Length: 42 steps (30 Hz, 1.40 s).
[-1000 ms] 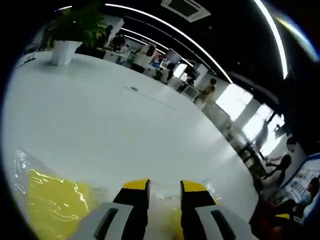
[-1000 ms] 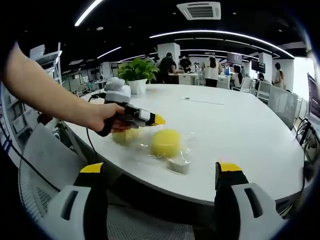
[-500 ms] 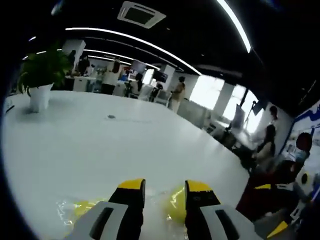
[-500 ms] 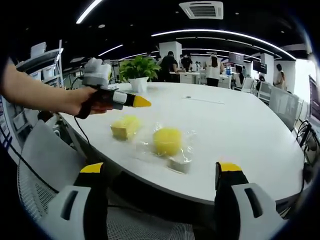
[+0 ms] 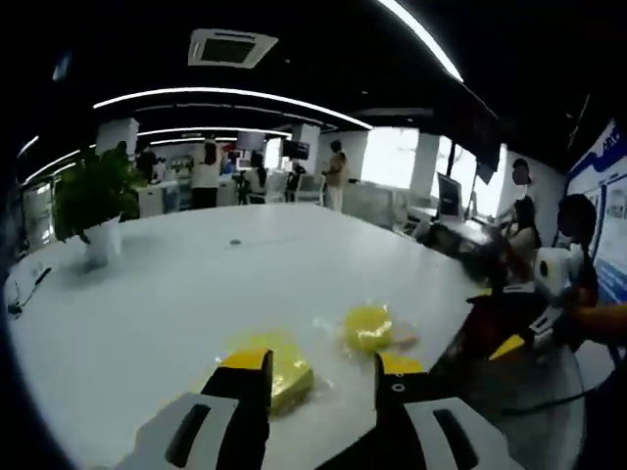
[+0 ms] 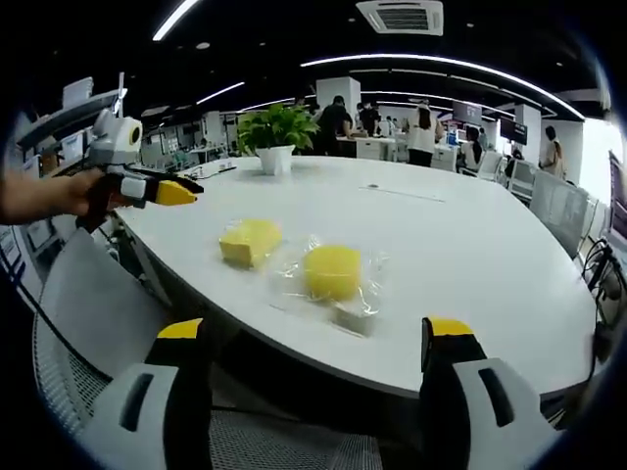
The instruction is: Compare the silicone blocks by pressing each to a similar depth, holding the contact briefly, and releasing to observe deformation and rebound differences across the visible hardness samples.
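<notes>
I hold both grippers off the white round table, jaws parted and empty, where the square yellow silicone block and rounder, apparently bagged yellow block wait for pressing.

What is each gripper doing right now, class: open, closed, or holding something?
Left gripper: open, holding nothing, above the table.
Right gripper: open wide, holding nothing, off the table's edge.
</notes>
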Available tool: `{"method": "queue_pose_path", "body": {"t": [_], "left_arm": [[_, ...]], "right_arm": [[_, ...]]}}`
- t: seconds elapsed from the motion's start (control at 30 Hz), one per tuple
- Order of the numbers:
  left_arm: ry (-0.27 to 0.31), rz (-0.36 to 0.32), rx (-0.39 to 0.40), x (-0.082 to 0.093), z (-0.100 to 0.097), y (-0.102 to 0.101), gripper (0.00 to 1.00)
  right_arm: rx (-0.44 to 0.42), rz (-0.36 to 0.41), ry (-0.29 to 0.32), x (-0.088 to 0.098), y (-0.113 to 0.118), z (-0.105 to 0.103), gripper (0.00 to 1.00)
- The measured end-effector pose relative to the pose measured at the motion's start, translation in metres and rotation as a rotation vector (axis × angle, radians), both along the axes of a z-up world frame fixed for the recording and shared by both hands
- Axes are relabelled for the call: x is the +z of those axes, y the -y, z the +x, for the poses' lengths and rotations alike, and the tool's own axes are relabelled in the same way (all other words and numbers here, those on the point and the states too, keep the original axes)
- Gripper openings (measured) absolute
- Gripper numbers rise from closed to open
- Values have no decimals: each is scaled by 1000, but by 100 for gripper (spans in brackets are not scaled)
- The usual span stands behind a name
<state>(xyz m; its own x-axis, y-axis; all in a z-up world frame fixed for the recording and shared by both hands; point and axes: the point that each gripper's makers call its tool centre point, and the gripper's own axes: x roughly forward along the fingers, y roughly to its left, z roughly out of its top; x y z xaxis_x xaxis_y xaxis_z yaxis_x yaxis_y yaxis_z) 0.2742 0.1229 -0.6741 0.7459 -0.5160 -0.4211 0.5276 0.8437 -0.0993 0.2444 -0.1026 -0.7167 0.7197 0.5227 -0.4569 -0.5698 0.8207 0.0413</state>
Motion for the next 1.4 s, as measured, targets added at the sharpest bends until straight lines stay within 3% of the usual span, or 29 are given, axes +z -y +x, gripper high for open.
{"method": "queue_pose_path", "body": {"t": [0.3,0.47,0.87,1.1,1.4], "left_arm": [[-42,-3,60,-15,-31,-26,56],[-47,-45,52,-18,-40,-19,71],[-11,8,67,-35,-45,-24,94],[-7,-6,99,-40,-43,-31,97],[6,18,111,-45,-41,-35,97]], "right_arm": [[19,5,-11,-1,-3,-2,81],[13,-12,-14,-5,-2,-1,83],[3,-17,-28,-8,0,0,85],[-33,-26,-33,-11,3,4,90],[-55,-56,-32,-15,7,6,90]]}}
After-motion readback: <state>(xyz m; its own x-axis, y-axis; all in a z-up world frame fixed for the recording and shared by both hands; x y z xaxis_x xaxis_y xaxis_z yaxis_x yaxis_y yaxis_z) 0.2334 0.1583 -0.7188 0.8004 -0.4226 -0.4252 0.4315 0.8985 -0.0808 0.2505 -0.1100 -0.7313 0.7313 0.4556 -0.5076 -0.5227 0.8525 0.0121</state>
